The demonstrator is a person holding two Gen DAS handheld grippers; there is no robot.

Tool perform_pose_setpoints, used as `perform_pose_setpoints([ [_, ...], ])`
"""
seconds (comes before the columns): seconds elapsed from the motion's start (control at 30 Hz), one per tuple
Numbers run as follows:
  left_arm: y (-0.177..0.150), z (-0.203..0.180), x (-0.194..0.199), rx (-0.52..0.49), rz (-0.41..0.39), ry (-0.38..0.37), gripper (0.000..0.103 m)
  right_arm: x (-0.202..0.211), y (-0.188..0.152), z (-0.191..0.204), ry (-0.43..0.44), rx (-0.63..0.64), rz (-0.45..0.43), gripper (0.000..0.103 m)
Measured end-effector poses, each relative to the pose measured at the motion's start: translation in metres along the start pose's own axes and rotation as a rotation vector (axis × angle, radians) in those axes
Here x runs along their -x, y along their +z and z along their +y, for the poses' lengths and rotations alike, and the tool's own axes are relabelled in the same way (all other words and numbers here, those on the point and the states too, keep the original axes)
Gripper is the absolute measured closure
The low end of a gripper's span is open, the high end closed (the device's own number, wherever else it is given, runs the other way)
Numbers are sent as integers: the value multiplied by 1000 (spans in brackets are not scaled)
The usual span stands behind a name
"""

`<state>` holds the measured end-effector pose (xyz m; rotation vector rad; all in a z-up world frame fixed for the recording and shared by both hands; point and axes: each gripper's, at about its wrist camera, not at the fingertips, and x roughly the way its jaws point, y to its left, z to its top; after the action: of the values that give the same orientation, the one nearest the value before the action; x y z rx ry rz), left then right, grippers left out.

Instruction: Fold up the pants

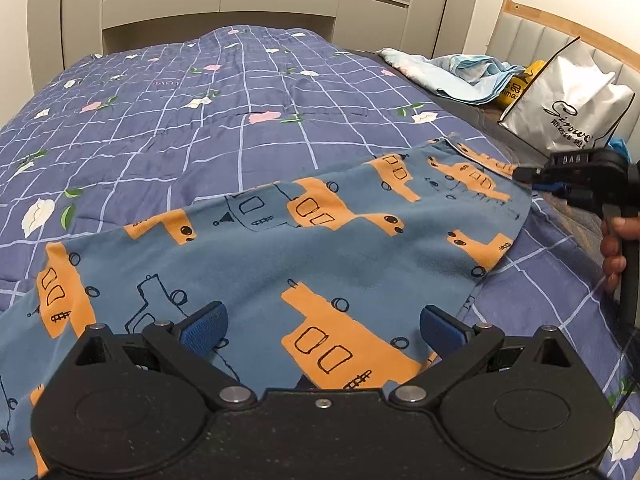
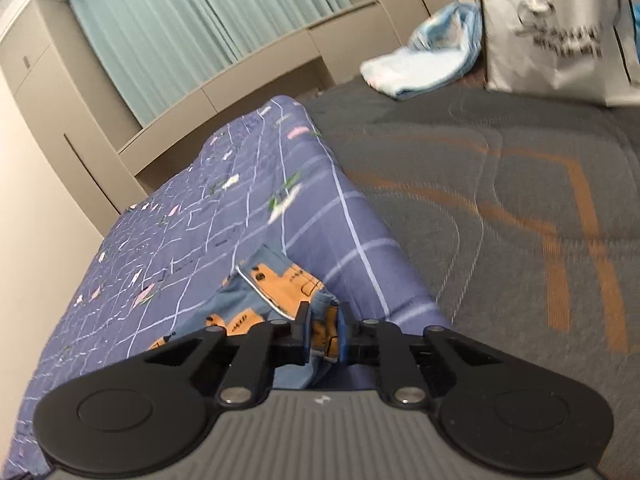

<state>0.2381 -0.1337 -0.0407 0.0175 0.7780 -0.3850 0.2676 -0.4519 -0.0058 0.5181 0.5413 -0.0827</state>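
The blue pants (image 1: 304, 248) with orange vehicle prints lie spread on the purple checked quilt (image 1: 168, 120). My left gripper (image 1: 323, 330) is open, its blue pads wide apart just above the near part of the pants. My right gripper (image 2: 323, 338) is shut on the pants' edge (image 2: 280, 284), with the fabric bunched between the pads. In the left wrist view the right gripper (image 1: 524, 174) shows at the right, pinching the far corner of the pants.
A white shopping bag (image 1: 568, 100) stands at the far right by the padded headboard (image 1: 532, 36). Light blue clothes (image 1: 456, 72) lie beside it. Bare grey mattress (image 2: 500, 200) lies right of the quilt. Cabinets and a curtain are behind.
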Motion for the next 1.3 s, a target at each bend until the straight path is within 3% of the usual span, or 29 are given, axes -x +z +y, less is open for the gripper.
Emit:
perform_pose_setpoints([
  [0.2, 3, 6, 4, 43, 0, -30, 1, 5, 13, 10, 7, 38, -24, 90],
  [0.43, 12, 37, 17, 267, -43, -157, 1, 23, 17, 39, 55, 152, -75, 91],
  [0.73, 20, 75, 37, 523, -137, -346, 1, 48, 8, 125, 143, 442, -133, 91],
  [1.0, 9, 113, 40, 710, -153, -441, 1, 66, -39, 200, 250, 687, -93, 91],
  [1.3, -10, 122, 21, 758, -86, -452, 1, 62, -123, 236, 324, 832, 103, 91],
])
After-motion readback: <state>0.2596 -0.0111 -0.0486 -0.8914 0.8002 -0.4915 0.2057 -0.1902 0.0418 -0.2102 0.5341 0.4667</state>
